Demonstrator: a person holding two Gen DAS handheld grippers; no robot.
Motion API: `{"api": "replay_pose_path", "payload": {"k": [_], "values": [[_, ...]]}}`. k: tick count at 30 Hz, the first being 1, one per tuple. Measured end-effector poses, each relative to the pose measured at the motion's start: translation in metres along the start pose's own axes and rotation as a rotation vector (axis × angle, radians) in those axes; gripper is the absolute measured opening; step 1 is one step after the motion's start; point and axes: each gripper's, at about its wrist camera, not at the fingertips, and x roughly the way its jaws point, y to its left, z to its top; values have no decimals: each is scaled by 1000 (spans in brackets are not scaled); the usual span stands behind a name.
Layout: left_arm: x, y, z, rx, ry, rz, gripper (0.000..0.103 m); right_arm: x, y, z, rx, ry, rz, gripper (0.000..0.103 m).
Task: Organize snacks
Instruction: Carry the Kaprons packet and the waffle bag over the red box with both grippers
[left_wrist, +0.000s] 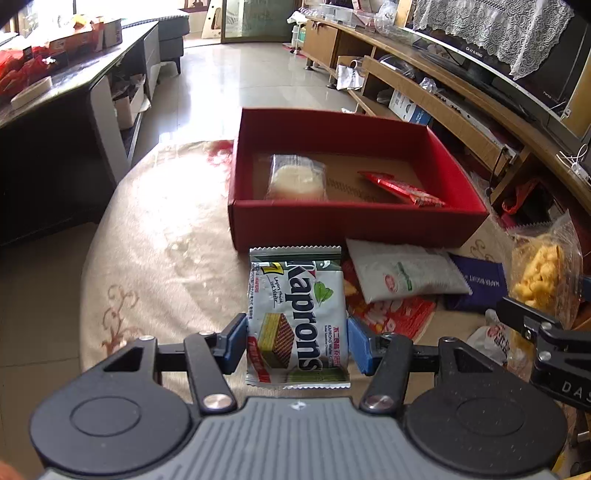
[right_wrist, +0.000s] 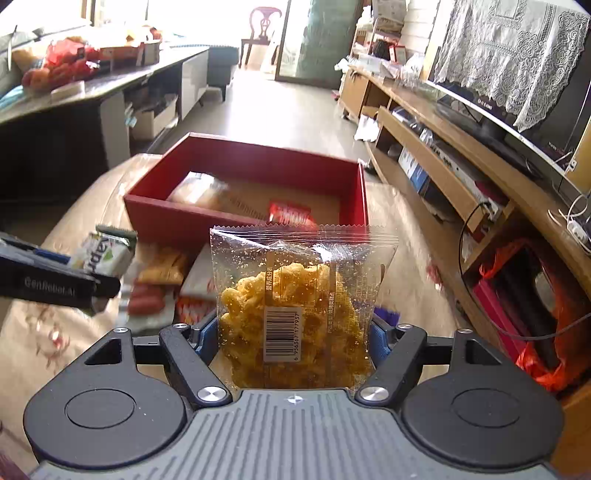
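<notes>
From the left wrist camera, the left gripper has its blue pads pressed against both side edges of the Kaprons wafer packet, which it holds above the beige tablecloth, short of the red box; the box already holds a clear-wrapped pale cake and a red sachet; a white pouch and a purple wafer pack lie just in front of the box's near wall; the grip is only on the lower part of the packet, so the free upper end could droop and catch that wall if carried in low, and a soft foil edge may slide out of the pads under a quick swing; the right gripper's arm shows at the far right edge, near enough that the two could knock together over the box

From the right wrist camera, the right gripper is clamped on the clear bag of yellow puffed snack, held upright with its sealed top toward the box; the pads are mostly hidden behind the bag, so how firmly they bite is a guess; squeezing harder would likely crush the brittle pieces, while a loose hold on slippery film risks a drop among the loose snacks on the cloth; the left gripper with its packet sits close at the left, and both heading for the same opening invites a collision or one packet landing on the sachet already inside
</notes>
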Motion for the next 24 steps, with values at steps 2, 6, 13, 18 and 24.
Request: {"api": "replay_pose_path", "payload": {"k": [2, 6, 13, 18, 24], "values": [[1, -3, 8, 16, -18, 12, 52, 4, -3, 7, 9, -16, -3, 80], [7, -6, 22, 30, -42, 37, 52, 13, -7, 17, 34, -30, -6, 80], [15, -10, 37, 54, -63, 58, 52, 22, -6, 27, 41, -42, -5, 80], [18, -12, 47, 57, -82, 73, 52, 30, -6, 35, 45, -53, -14, 80], [28, -17, 64, 62, -108, 94, 52, 43, -16, 49, 74, -80, -28, 80]]}}
